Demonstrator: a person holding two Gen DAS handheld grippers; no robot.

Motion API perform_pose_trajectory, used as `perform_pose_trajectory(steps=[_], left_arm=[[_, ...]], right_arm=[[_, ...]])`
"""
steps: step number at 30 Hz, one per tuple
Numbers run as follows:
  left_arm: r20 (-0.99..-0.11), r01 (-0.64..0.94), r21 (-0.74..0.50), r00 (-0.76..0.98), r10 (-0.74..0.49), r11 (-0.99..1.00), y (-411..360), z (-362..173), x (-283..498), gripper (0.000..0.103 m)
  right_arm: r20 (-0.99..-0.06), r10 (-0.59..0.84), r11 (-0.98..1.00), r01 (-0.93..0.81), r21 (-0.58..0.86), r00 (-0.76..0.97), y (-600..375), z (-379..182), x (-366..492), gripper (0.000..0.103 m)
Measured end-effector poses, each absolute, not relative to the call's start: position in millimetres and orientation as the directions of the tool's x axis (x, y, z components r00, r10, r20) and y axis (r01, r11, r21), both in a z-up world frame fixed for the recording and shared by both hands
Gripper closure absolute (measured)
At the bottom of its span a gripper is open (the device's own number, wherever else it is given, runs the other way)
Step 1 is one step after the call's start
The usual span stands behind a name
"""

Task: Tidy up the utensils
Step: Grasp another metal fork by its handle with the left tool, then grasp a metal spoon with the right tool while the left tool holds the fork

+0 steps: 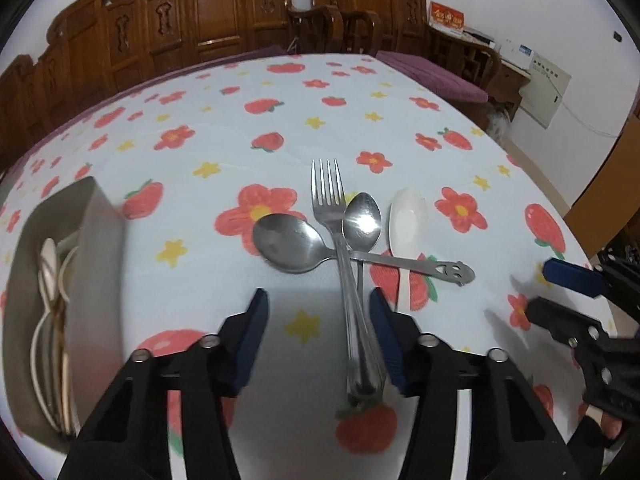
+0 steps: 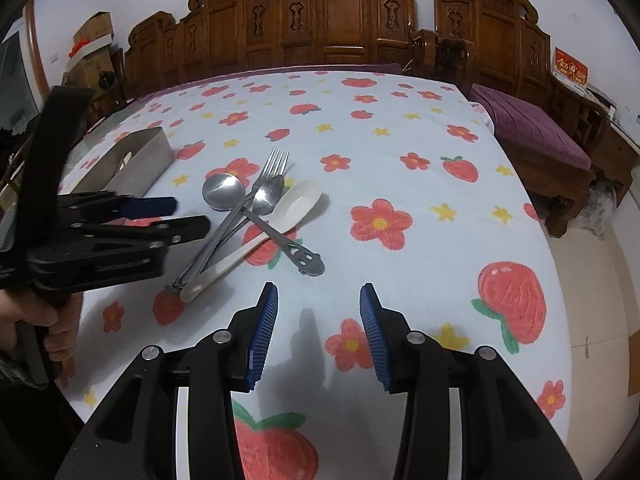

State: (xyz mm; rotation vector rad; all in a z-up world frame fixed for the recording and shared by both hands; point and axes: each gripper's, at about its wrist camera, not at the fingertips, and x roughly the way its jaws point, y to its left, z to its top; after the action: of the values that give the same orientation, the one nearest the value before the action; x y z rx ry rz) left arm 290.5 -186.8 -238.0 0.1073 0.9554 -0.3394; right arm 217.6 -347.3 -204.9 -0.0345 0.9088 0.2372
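Hanging half spread, the left tool point(image 1: 318, 316) straddles the shiny metal fork's handle point(image 1: 356, 320); the right tool point(image 2: 318, 312) gapes, holding nothing.

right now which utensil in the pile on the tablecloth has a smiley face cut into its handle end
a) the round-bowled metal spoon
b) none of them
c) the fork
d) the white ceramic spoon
a: the round-bowled metal spoon runs its handle across the fork and the white ceramic spoon to a smiley-face cutout at the end.
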Motion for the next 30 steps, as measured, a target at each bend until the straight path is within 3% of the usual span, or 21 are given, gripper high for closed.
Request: perform_pose_trajectory(steps=[10, 24, 27, 30], left_arm=[[-0.825, 0.315, -0.117, 0.497, -0.268, 0.942, -198.3, -248.9, 310.0, 0.087], [-0.846, 0.316, -0.13, 0.46, -0.271, 0.94, -208.7, -251.0, 322.2, 0.086], [-0.852, 0.321, -0.098, 0.462, -0.246, 0.942, -210.2, -250.6, 320.8, 0.094], [-0.856, 0.324, -0.095, 0.455, -0.243, 0.941, -205.5, -249.0, 317.4, 0.095]], right_arm=[[-0.785, 0.194, 0.973, -0.215, 0.079, 0.588, -348.0, -206.6, 217.5, 0.058], [-0.786, 0.192, 0.972, -0.224, 0.07, 0.588, -342.9, -206.7, 214.0, 0.058], [-0.784, 0.191, 0.973, -0.221, 0.07, 0.59, -342.7, -205.6, 213.5, 0.058], [-0.783, 0.192, 0.972, -0.222, 0.071, 0.592, -343.6, -204.6, 213.7, 0.058]])
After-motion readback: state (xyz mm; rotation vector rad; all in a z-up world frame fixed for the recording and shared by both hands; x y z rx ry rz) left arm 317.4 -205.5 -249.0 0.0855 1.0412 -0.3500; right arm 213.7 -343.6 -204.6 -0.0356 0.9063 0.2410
